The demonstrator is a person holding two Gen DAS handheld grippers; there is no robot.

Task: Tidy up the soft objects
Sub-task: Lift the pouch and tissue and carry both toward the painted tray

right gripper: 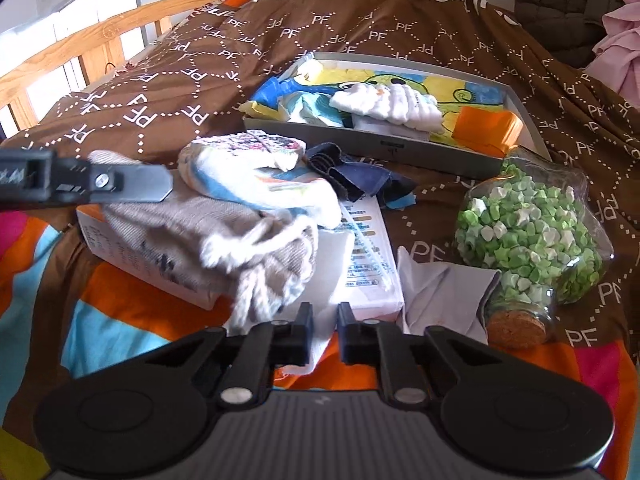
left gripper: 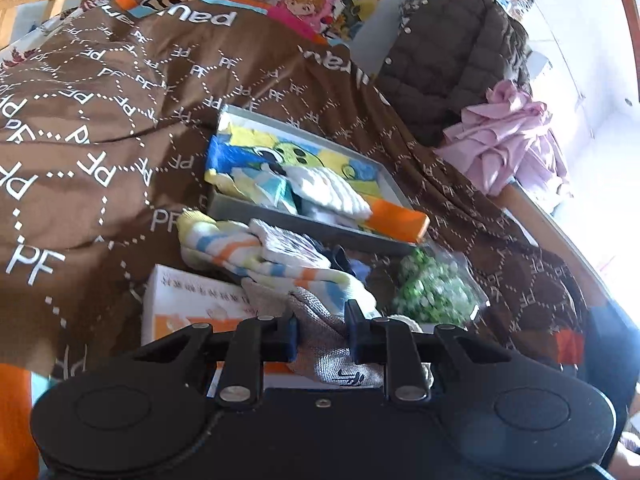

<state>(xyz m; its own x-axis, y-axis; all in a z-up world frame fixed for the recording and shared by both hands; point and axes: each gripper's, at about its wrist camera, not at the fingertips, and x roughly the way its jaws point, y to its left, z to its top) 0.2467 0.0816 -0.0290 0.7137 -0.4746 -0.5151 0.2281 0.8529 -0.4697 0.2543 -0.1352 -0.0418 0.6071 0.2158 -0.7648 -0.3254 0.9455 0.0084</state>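
- Here, a bed with a brown quilt [right gripper: 280, 40] printed with white letters carries a heap of small soft things.
- The left gripper [left gripper: 322, 330] has its jaws clamped on a grey drawstring pouch [left gripper: 320, 320]; the woven cloth is bunched between the two black fingers and spills out below them.
- In the right wrist view the same pouch [right gripper: 180, 240] lies draped over a white box [right gripper: 360, 280], with the left gripper's finger reaching in from the left edge onto it.
- The right gripper [right gripper: 325, 334] has its jaws nearly together, with only a narrow gap; a corner of pale cloth or box sits in that gap, and I cannot tell whether the pads press on it.
- A white cord [right gripper: 256, 280] from the pouch hangs just left of the right jaws.
- A striped sock [left gripper: 256, 256] in white, blue, orange and yellow rests on the box just beyond the pouch, touching it.
- Behind it stands a shallow grey tray [right gripper: 360, 142] holding a folded cartoon cloth [right gripper: 440, 88], a white ribbed sock [right gripper: 396, 106] and an orange item [right gripper: 484, 122].
- A glass bottle [right gripper: 532, 240] of green and white paper stars, corked, lies on its side to the right of the box.
- A white folded cloth [right gripper: 440, 288] lies between box and bottle.
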